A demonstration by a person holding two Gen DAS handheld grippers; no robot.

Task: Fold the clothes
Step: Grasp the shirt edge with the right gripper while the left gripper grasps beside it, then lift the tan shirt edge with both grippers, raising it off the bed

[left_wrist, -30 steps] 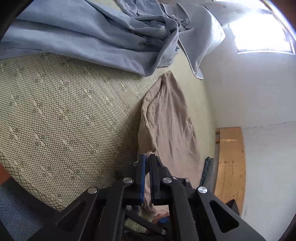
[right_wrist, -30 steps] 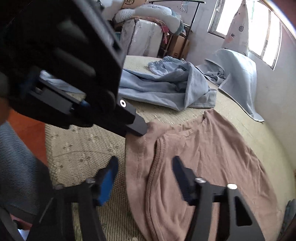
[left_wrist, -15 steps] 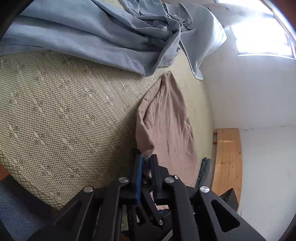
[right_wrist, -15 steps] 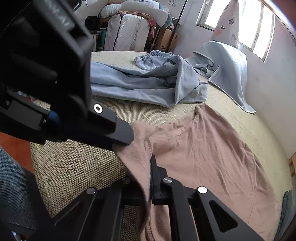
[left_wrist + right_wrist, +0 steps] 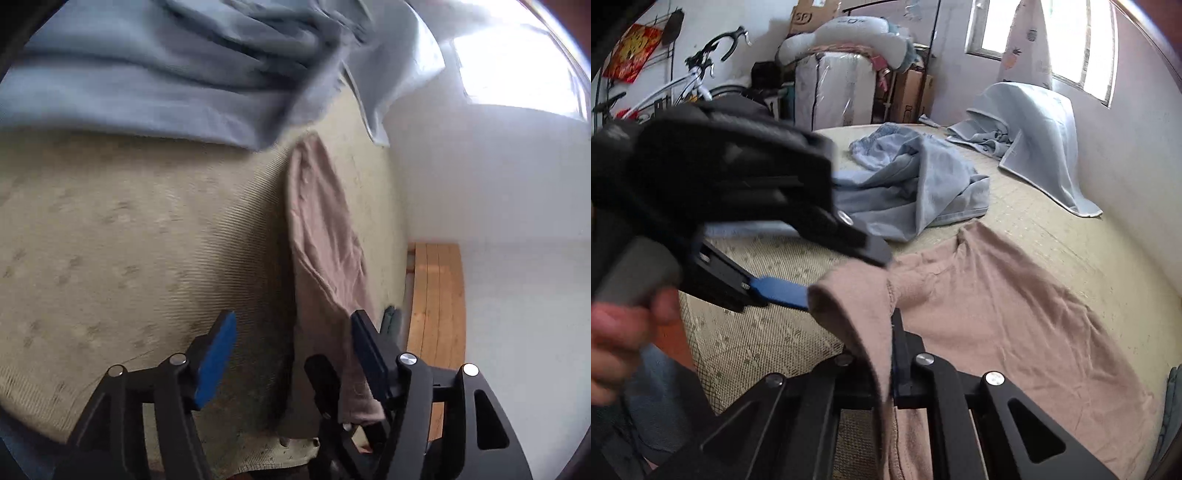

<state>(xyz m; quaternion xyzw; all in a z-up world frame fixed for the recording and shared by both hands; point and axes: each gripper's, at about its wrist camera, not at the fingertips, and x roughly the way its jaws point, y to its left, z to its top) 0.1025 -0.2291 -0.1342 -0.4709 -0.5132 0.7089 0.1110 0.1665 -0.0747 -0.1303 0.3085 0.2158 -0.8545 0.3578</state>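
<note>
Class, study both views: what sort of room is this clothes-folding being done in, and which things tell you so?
Most likely a bedroom that doubles as storage. A bed covered by a woven mat holds the pink garment and a blue blanket; a bicycle and cardboard boxes stand against the far wall.

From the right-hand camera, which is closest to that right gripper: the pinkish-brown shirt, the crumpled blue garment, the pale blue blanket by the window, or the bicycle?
1. The pinkish-brown shirt: its edge is pinched in the right gripper.
2. The crumpled blue garment: mid-bed, behind the shirt.
3. The pale blue blanket: far right, against the wall under the window.
4. The bicycle: far left, beyond the bed.
</note>
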